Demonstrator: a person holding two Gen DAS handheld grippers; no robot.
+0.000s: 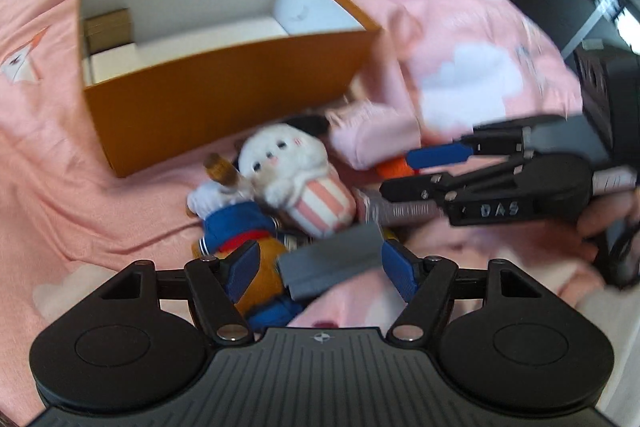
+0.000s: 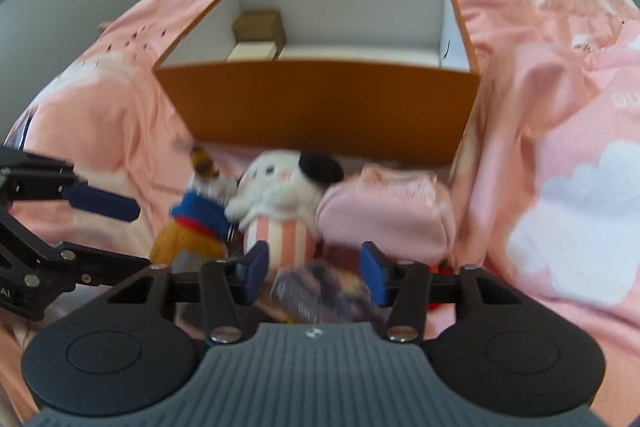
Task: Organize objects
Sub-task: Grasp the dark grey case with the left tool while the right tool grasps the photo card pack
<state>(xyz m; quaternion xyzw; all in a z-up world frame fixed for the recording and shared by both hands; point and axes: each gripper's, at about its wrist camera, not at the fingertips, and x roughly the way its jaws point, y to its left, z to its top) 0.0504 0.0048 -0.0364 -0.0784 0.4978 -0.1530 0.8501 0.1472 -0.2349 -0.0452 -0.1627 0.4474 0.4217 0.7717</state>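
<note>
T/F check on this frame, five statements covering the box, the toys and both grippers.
1. The orange box lies open on the pink bedspread. True.
2. The box holds nothing. False: a small brown carton sits in one corner.
3. The white plush in a striped cup is already in the box. False: it lies on the bedspread in front of the box.
4. The left gripper has its pads apart over the blue-and-orange plush. True.
5. The right gripper is clamped on the pink pouch. False: its pads straddle a dark packet nearer the camera.
</note>
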